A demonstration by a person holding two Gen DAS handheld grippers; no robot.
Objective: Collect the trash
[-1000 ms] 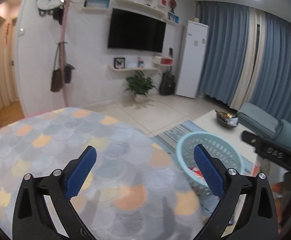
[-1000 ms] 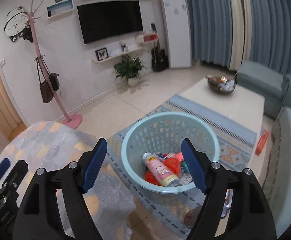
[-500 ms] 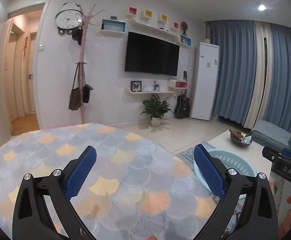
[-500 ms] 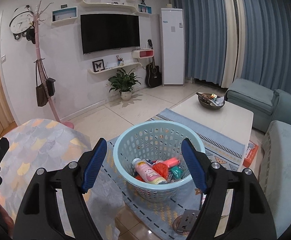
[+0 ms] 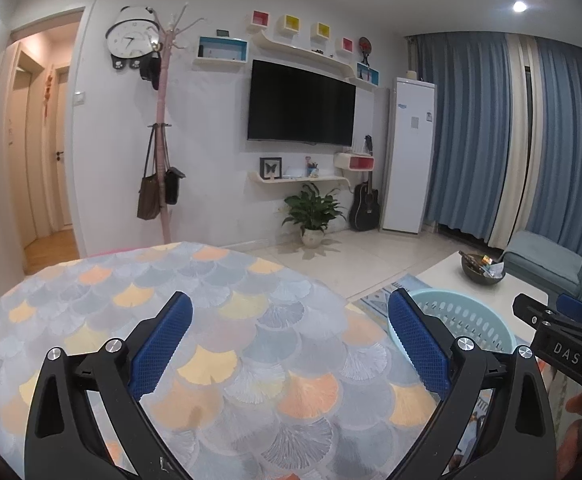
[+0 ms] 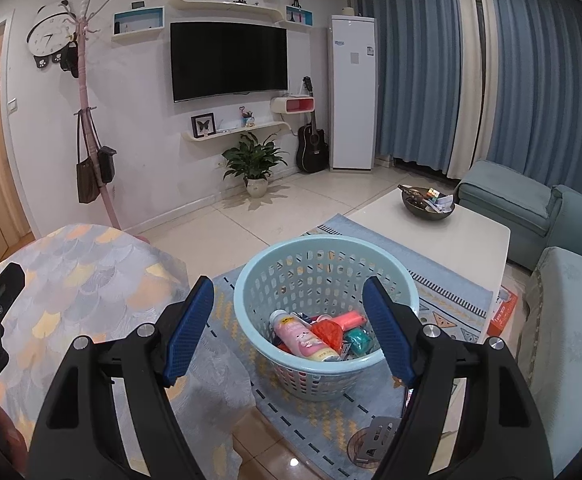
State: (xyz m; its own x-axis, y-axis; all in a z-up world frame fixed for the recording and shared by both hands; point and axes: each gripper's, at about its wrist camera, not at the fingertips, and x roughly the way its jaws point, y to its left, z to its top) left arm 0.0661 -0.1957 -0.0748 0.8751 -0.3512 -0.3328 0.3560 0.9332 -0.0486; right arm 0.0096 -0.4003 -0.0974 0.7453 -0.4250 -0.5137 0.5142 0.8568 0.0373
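Note:
A light blue perforated basket (image 6: 327, 258) stands on the rug beside the round table. It holds a pink bottle (image 6: 305, 338), a red item (image 6: 331, 330) and a teal item (image 6: 357, 340). Its rim also shows in the left wrist view (image 5: 457, 306). My left gripper (image 5: 289, 344) is open and empty above the table with the scale-pattern cloth (image 5: 195, 296). My right gripper (image 6: 289, 330) is open and empty, above and in front of the basket. No loose trash shows on the tabletop.
A white coffee table (image 6: 443, 236) with a dark bowl (image 6: 427, 204) stands behind the basket. A blue sofa (image 6: 563, 308) is at the right. A patterned rug (image 6: 451, 292) lies under the basket. A coat stand (image 5: 163, 184), potted plant (image 5: 313, 212) and guitar (image 5: 365, 206) stand by the far wall.
Both grippers have tilted upward, so more of the wall and ceiling shows. The basket sits lower in both views. Both grippers stay open and empty.

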